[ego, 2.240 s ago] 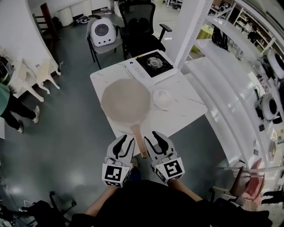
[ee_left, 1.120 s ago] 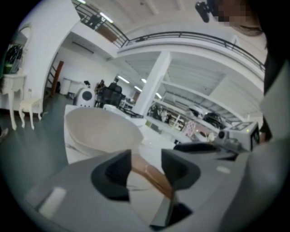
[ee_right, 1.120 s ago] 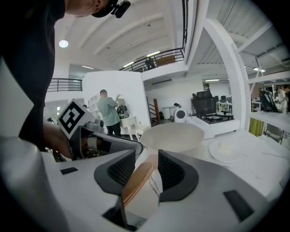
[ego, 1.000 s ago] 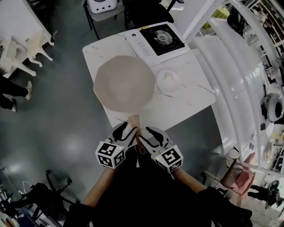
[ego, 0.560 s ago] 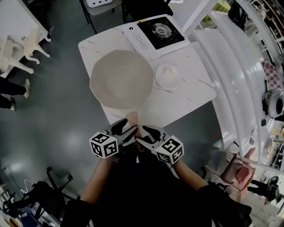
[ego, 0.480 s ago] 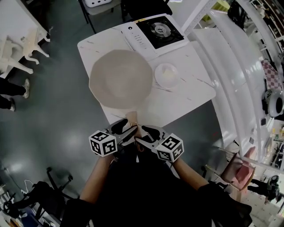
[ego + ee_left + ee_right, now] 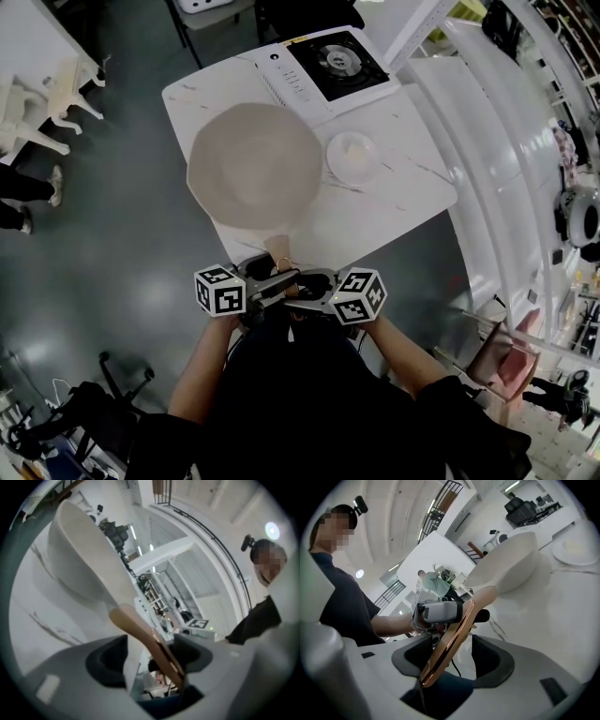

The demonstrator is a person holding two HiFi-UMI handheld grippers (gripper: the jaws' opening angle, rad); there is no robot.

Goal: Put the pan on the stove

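A wide beige pan (image 7: 253,167) rests on the white marble table (image 7: 394,202), its wooden handle (image 7: 279,251) sticking out over the near edge. The black stove (image 7: 337,59) stands at the table's far end. My left gripper (image 7: 272,286) and right gripper (image 7: 305,289) point at each other across the handle's end. In the left gripper view the handle (image 7: 140,639) slants through the left gripper (image 7: 150,660), whose jaws are opening. In the right gripper view the handle (image 7: 454,630) crosses the right gripper (image 7: 452,660), also opening, with a gap beside it. Neither gripper's pads press on the wood.
A small white dish (image 7: 350,156) sits right of the pan, between it and the stove. White shelving (image 7: 487,141) runs along the table's right side. A white chair (image 7: 42,103) and a person's legs (image 7: 19,187) are at the far left on the grey floor.
Both grippers have swung inward from pointing forward beside the handle to facing each other across its end. Their jaws have widened. The pan stays on the table.
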